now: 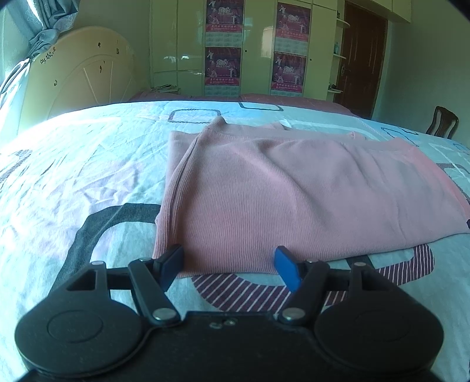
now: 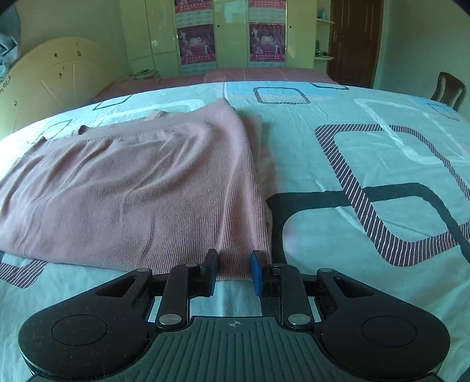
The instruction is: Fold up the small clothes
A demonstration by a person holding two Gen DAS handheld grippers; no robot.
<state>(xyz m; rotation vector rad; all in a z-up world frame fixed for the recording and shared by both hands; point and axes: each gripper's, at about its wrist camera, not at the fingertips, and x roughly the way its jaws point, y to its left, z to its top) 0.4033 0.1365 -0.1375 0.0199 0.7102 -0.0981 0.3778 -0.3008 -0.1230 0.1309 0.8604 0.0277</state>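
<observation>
Pink garment (image 1: 293, 188): near hem between spread jaws of left gripper (image 1: 232, 266); right gripper (image 2: 233, 271) narrowed on corner, grip uncertain. Risk: uneven lift, layers slipping apart.

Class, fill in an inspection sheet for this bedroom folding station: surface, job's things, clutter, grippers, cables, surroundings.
Surface: bed sheet, pale blue with rounded-square print, lightly creased.
Job's things: one pink ribbed garment, partly folded, lying flat with layered edges.
Clutter: nothing seen on the sheet beside the garment.
Grippers: left gripper open, its pads straddling the garment's near left corner; right gripper at the near right corner with a narrower gap, hem between the pads, whether it is pinched cannot be told.
Cables: nothing seen.
Surroundings: cream headboard, wardrobe with posters, brown door, wooden chair, curtain.
</observation>
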